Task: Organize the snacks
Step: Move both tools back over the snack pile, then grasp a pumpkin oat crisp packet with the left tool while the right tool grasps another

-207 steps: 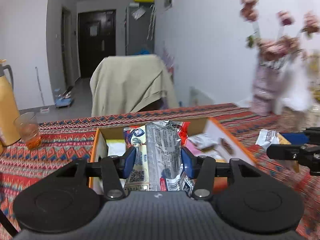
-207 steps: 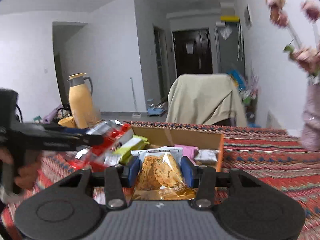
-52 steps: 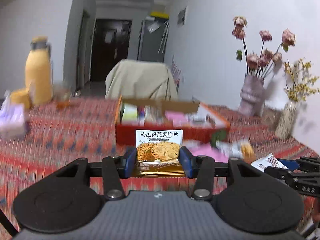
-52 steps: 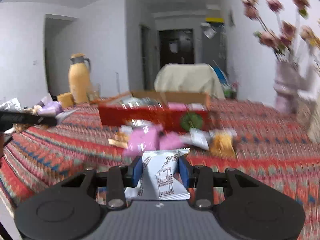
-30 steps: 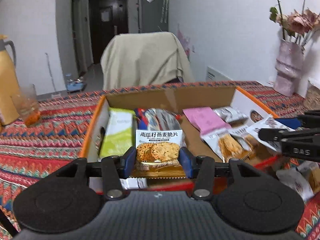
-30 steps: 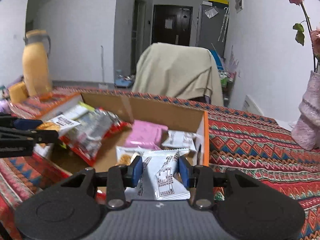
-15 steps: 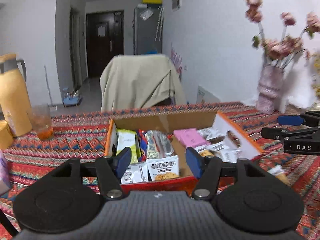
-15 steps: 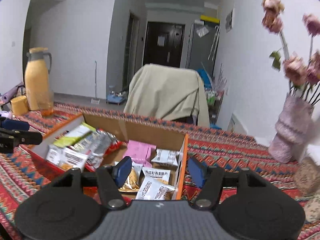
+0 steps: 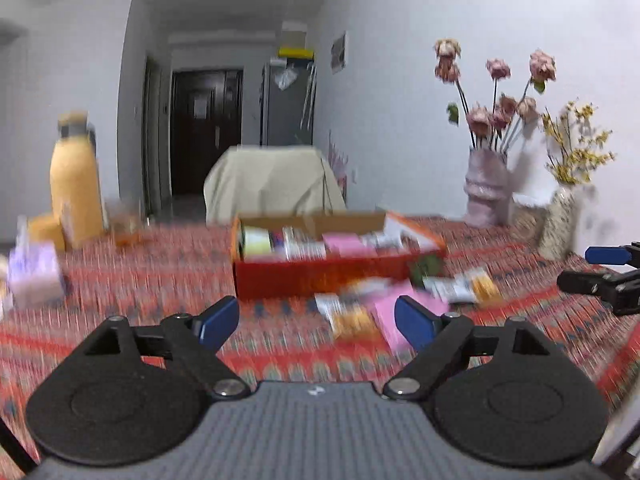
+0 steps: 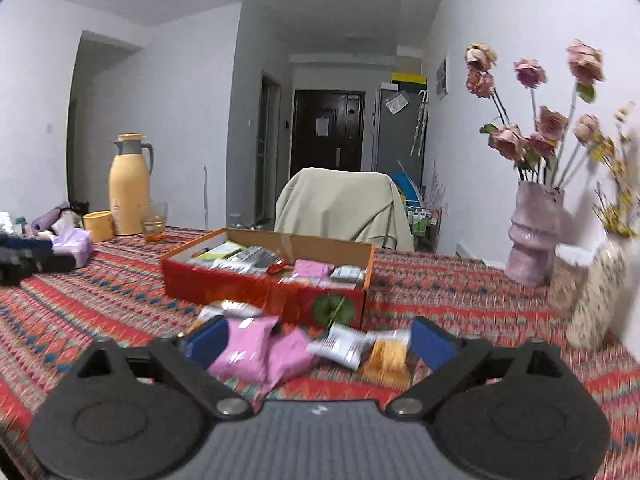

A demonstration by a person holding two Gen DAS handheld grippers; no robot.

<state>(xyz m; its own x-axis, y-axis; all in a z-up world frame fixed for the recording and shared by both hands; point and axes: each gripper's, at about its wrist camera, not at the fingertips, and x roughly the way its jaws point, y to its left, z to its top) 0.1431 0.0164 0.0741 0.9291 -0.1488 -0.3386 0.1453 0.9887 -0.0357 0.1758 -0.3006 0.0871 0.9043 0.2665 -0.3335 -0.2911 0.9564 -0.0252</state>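
Both grippers empty and wide apart, jaws having just been opening, nothing between the pads. Left gripper [image 9: 316, 322] low in the centre of its view, right gripper [image 10: 318, 340] likewise in its own.

Ahead, mid-frame: red cardboard box [image 10: 240, 288] on the patterned tablecloth [image 10: 80, 304], already loaded with packets. Loose on the cloth just in front of the box, a small heap not yet packed: pink packets [image 10: 244, 346], a white packet [image 10: 340, 346], an orange cracker packet [image 10: 388, 356].

Key relation now. From the right wrist view, heap sitting straight ahead, framed between the blue pads [image 10: 208, 338], pink ones toward the lower left pad, orange one hard by the lower right pad. Looks like a short forward reach only. Long axes hard to call for the crumpled pink ones; white packet lying slanted, upper left to lower right; orange one running roughly away from the camera.

From the left wrist view, blurred: same heap lying right of centre, a pink packet [image 9: 386, 312] next to the right-hand pad, an orange one [image 9: 352, 320] just inside it. Right gripper poking in at the right edge [image 9: 600, 276] of that frame.

Judgement: right hand better lined up on the heap; left hand needing a swing toward the right of its frame first. Crinkly wrappers, so likely to slip if pinched at an edge.
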